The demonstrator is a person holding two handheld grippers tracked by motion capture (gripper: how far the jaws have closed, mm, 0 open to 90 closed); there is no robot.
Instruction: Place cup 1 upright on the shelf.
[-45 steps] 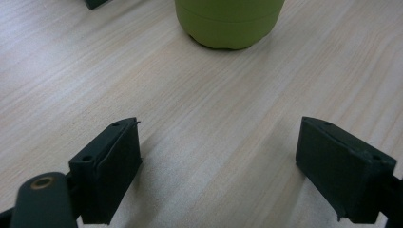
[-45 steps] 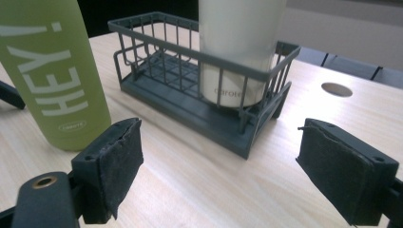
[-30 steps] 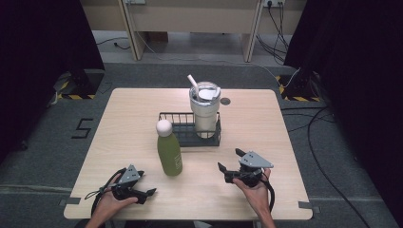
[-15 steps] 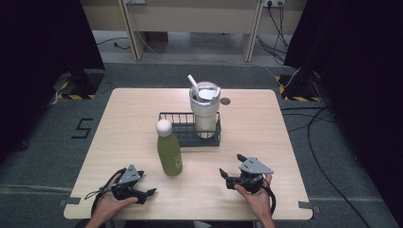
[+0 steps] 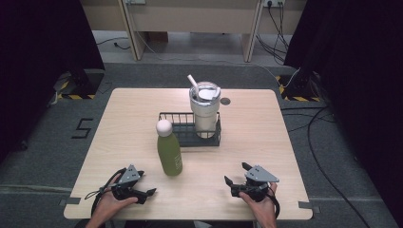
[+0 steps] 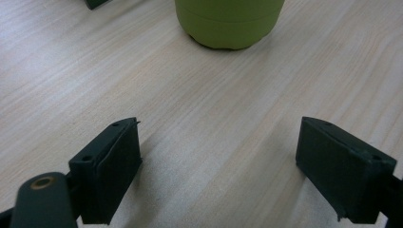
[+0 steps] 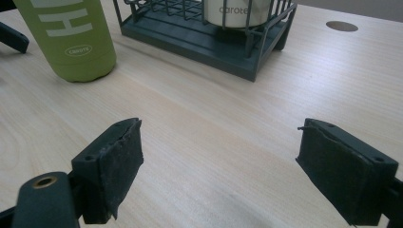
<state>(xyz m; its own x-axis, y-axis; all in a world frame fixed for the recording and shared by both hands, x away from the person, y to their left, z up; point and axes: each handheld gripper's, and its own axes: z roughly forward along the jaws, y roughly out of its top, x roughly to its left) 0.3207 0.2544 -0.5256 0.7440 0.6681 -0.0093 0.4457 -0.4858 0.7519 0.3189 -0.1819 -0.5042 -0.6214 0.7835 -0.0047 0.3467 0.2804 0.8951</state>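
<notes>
Nothing is gripped yet: both the left hand-held gripper (image 5: 142, 192) and right hand-held gripper (image 5: 236, 174) rest wide open, empty, near the untouched bottle (image 5: 169, 149) beside the rack (image 5: 187, 137).

I'm working in a lab-style recording room: black curtains (image 5: 43, 52) hang beyond the table (image 5: 123, 123), cables (image 5: 328, 142) cross grey carpet, and hazard tape (image 5: 71, 96) marks stands.

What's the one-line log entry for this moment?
left gripper: open, empty | right gripper: open, empty | green bottle: upright, beside basket | tumbler: standing in basket
</notes>
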